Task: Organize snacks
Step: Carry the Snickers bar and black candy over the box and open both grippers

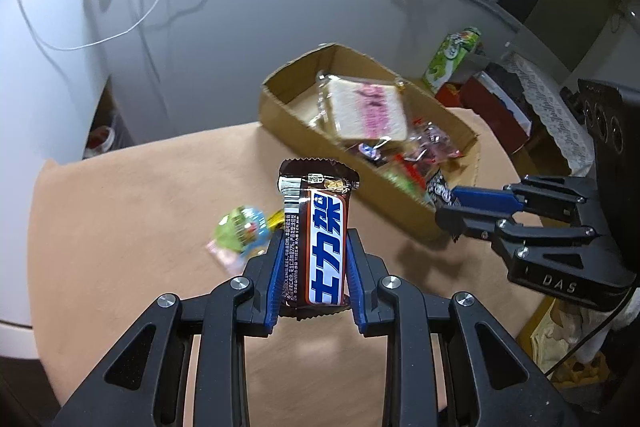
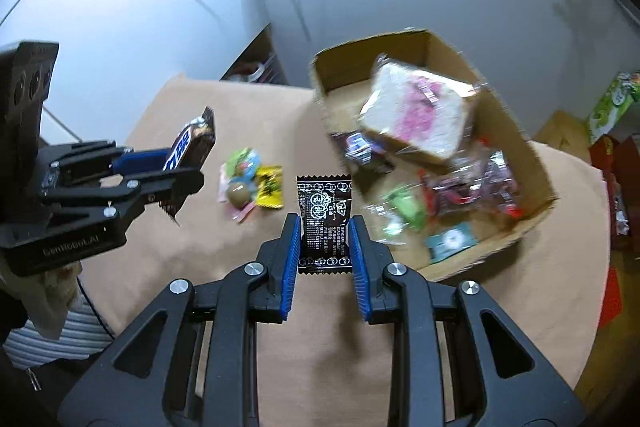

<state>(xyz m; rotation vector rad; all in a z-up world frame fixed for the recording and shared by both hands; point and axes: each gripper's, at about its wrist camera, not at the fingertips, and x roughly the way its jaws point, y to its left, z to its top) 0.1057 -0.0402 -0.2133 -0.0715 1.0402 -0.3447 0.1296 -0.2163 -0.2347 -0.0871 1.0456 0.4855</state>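
**Both grippers loaded, box waiting**

Left wrist view: the left gripper (image 1: 314,259) has its jaws clamped on a chocolate bar (image 1: 316,235), held upright above the worktop (image 1: 120,227), short of the cardboard box (image 1: 360,183). The bar looks light and fairly stiff in a slick wrapper; a mid-length hold suits it.

Right wrist view: the right gripper (image 2: 325,247) has its jaws clamped on a black sachet (image 2: 323,223), just short of the box's near wall. It is likely thin, limp and crinkly. Loose sweets (image 2: 250,183) lie on the worktop beside the box.
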